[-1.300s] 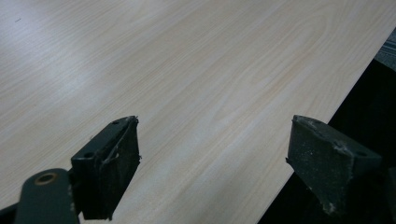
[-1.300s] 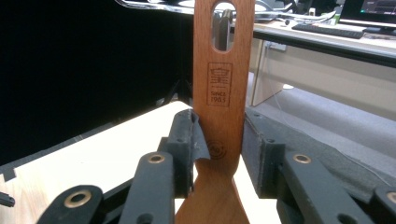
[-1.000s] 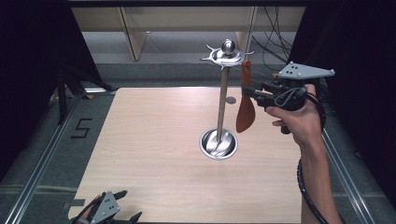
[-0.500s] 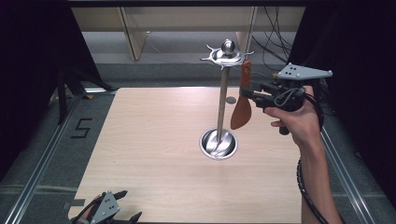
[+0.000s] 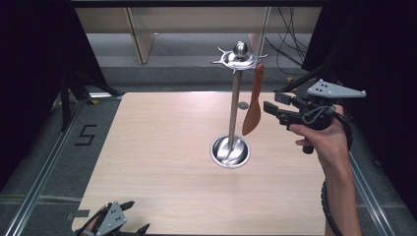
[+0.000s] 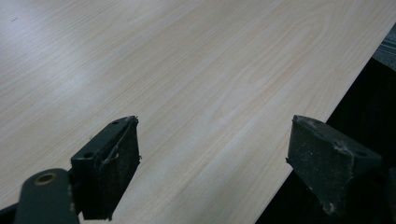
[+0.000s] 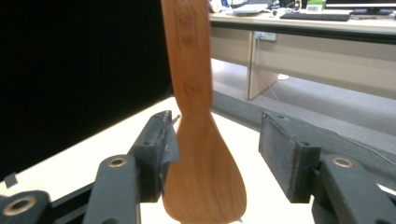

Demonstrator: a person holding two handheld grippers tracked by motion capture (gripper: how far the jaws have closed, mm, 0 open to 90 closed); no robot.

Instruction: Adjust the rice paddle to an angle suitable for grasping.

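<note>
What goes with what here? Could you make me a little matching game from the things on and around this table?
Things:
1. wooden spatula
2. metal stand
3. right gripper
4. left gripper

Places or states:
A. low at the table's near edge, jaws wide apart over bare wood
B. upright on the table, round dish base, ball on top
C. hanging from a hook, blade downward
D. held up beside the hanging utensil, jaws just opened with the blade between them

Pairs: 1-C, 2-B, 3-D, 4-A
</note>
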